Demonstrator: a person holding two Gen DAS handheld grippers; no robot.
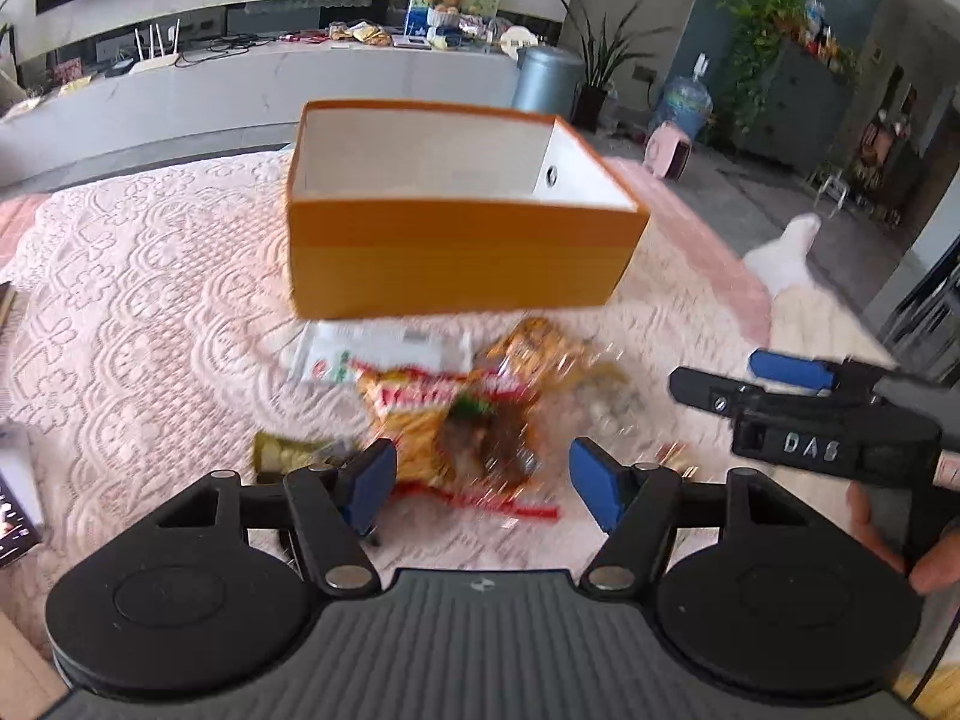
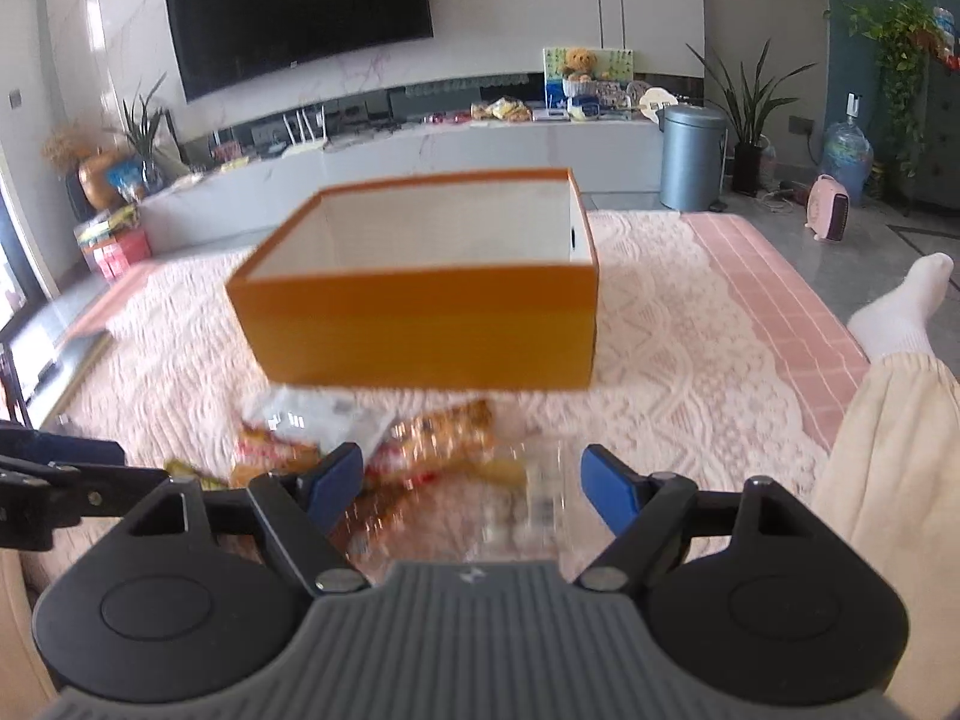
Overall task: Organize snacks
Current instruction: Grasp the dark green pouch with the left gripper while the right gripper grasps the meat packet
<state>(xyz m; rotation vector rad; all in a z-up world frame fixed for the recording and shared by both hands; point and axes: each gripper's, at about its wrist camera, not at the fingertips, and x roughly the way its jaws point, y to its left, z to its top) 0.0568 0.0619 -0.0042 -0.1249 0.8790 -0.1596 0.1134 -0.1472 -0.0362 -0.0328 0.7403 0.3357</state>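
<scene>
An open orange box [image 1: 456,252] with a white inside stands on the lace-covered table; it also shows in the right wrist view [image 2: 420,330]. A pile of snack packets [image 1: 462,414] lies just in front of it, blurred, with a white packet [image 1: 372,354] behind and a green one [image 1: 282,450] at the left. My left gripper [image 1: 480,480] is open and empty above the pile's near edge. My right gripper [image 2: 474,486] is open and empty over a clear packet [image 2: 534,498], beside the orange packets [image 2: 438,438]. The right gripper also shows in the left wrist view [image 1: 720,378].
The pink lace tablecloth [image 1: 150,312] covers the table. A phone or dark device [image 1: 12,516] lies at the left edge. A leg in a white sock [image 2: 900,312] is at the right. A TV console, bin and plants stand behind.
</scene>
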